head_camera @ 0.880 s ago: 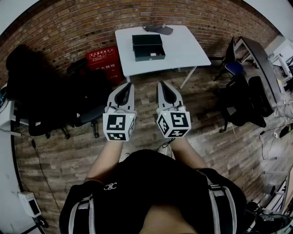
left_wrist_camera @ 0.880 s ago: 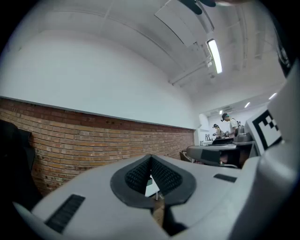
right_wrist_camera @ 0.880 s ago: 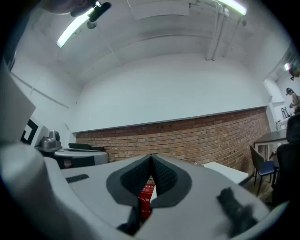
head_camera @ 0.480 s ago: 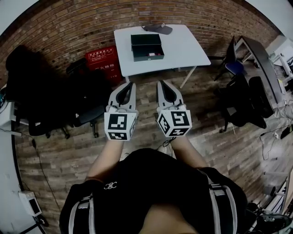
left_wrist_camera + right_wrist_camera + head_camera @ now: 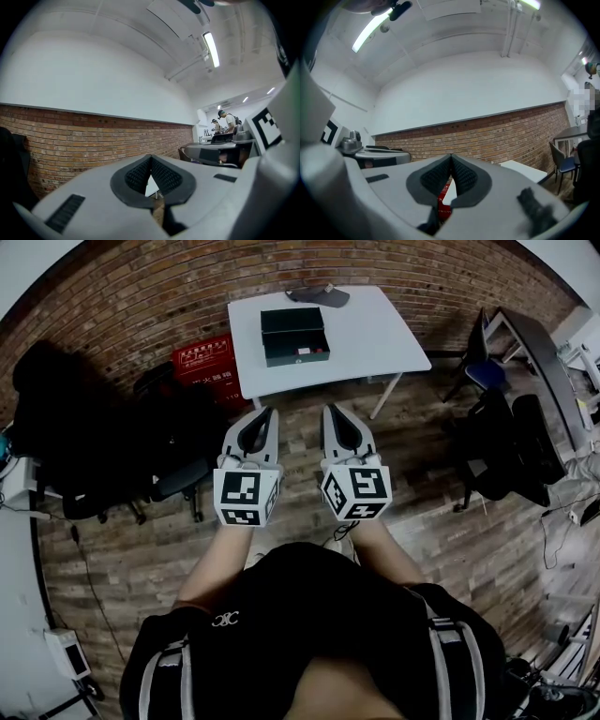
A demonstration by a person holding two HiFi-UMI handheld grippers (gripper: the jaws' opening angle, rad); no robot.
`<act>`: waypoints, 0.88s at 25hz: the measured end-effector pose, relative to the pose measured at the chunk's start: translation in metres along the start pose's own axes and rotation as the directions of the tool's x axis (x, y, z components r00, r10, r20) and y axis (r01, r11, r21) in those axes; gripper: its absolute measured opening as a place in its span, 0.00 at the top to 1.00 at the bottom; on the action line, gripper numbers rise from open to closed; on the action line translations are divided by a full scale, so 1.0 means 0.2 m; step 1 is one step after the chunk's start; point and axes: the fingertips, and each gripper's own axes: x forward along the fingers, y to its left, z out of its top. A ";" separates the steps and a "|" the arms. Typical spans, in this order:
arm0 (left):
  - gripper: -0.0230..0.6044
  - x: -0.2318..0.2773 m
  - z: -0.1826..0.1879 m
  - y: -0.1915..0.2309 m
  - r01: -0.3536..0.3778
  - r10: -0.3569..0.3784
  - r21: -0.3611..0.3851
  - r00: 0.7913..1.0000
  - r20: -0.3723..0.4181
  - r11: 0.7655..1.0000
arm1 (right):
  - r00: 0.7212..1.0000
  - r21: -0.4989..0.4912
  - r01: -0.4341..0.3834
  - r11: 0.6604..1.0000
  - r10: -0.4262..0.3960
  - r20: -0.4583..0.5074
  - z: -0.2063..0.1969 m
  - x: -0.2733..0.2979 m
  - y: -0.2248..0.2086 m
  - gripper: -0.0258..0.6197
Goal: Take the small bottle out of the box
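A white table [image 5: 375,334] stands against the brick wall [image 5: 141,306], and on it, left of its middle, lies the dark box [image 5: 295,337]. The box appears to lie open, with one half toward the table's far edge and the other toward its near edge. The small bottle cannot be made out for certain; only a tiny pale and red speck [image 5: 300,351] shows in the half nearer the table's front edge, too small to name. Both tools hover well short of the table, over the wooden floor [image 5: 422,521] on the person's side of it, with their tips pointing toward the table's front edge. The left gripper [image 5: 263,416] has its jaws fully together, ribbed pads [image 5: 139,174] meeting at the tip, with nothing clamped between them. The right gripper [image 5: 332,416] is the same: its pads [image 5: 464,176] touch at the tip and grip nothing. The two grippers sit side by side, close but apart, each with its marker cube [image 5: 246,498] on the end away from the table. A red crate [image 5: 202,362] stands on the floor just beside the table's left edge. A flat grey object [image 5: 317,296] rests at the table's far edge, beyond the box. A black chair [image 5: 178,460] stands off the table's front left corner.
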 end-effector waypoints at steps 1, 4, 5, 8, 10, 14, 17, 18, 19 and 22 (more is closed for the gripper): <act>0.94 0.03 0.00 -0.04 0.005 -0.005 0.002 1.000 -0.003 1.000 | 1.000 0.000 -0.003 1.000 0.003 0.005 0.01 -0.01 -0.03 0.91; 0.94 0.11 0.01 -0.15 0.012 -0.012 0.003 1.000 -0.008 1.000 | 1.000 0.001 -0.011 1.000 0.011 0.011 0.02 -0.03 -0.16 0.91; 0.94 0.14 0.01 -0.19 0.008 -0.008 0.003 1.000 -0.007 1.000 | 1.000 0.001 -0.016 1.000 0.016 0.011 0.02 -0.04 -0.20 0.91; 0.94 0.23 0.02 -0.29 -0.015 0.015 0.000 1.000 -0.002 1.000 | 0.999 -0.008 -0.040 0.999 0.040 0.013 0.03 -0.06 -0.33 0.91; 0.94 0.29 0.01 -0.35 -0.031 0.031 -0.010 1.000 -0.001 0.999 | 0.999 -0.016 -0.052 0.998 0.053 0.011 0.03 -0.07 -0.43 0.91; 0.94 0.39 -0.01 -0.49 -0.044 0.044 -0.013 0.999 -0.016 0.999 | 0.998 -0.021 -0.068 0.997 0.068 0.001 0.03 -0.08 -0.61 0.91; 0.94 0.45 -0.05 -0.55 -0.046 0.046 -0.002 0.998 -0.042 0.999 | 0.998 -0.008 -0.061 0.998 0.061 -0.013 -0.01 -0.07 -0.71 0.91; 0.94 0.48 -0.05 -0.56 -0.049 0.049 -0.005 0.998 -0.049 0.999 | 0.998 -0.003 -0.062 0.998 0.062 -0.018 -0.02 -0.06 -0.73 0.91; 0.94 0.50 -0.06 -0.56 -0.053 0.052 -0.009 0.997 -0.053 0.999 | 0.998 0.000 -0.065 0.998 0.065 -0.023 -0.03 -0.05 -0.74 0.91; 0.94 0.56 -0.08 -0.53 -0.061 0.060 -0.014 0.997 -0.057 0.998 | 0.997 -0.002 -0.079 0.997 0.079 -0.027 -0.05 -0.01 -0.76 0.91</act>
